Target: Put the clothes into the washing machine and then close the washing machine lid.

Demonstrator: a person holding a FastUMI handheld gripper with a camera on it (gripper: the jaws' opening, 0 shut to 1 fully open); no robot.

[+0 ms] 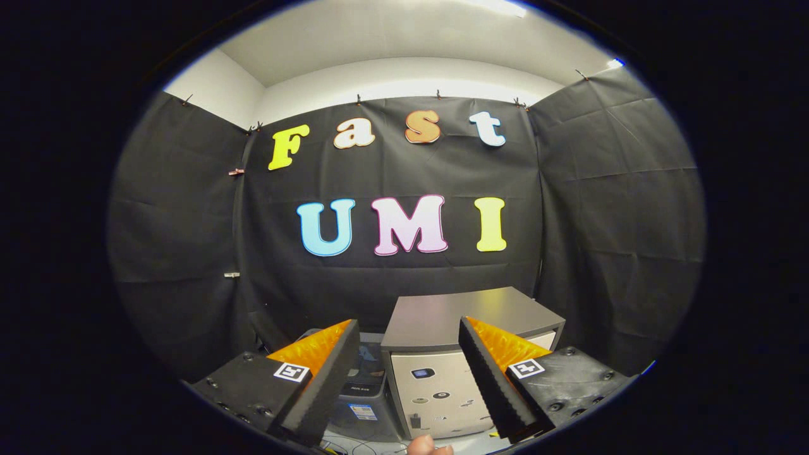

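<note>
The tongs (411, 385) stand apart, gripping nothing, with the washing machine (436, 385), its grey lid (464, 316) shut, just beyond them.

The tongs (411, 379) are level and facing forward, their fingers (322, 379) spread wide apart, gripping nothing.

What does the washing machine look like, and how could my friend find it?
Look to the foot of the black cloth wall. The washing machine stands there, a pale box with a flat grey lid, seen just beyond the open gripper. The smaller dark box beside it sits lower.
</note>
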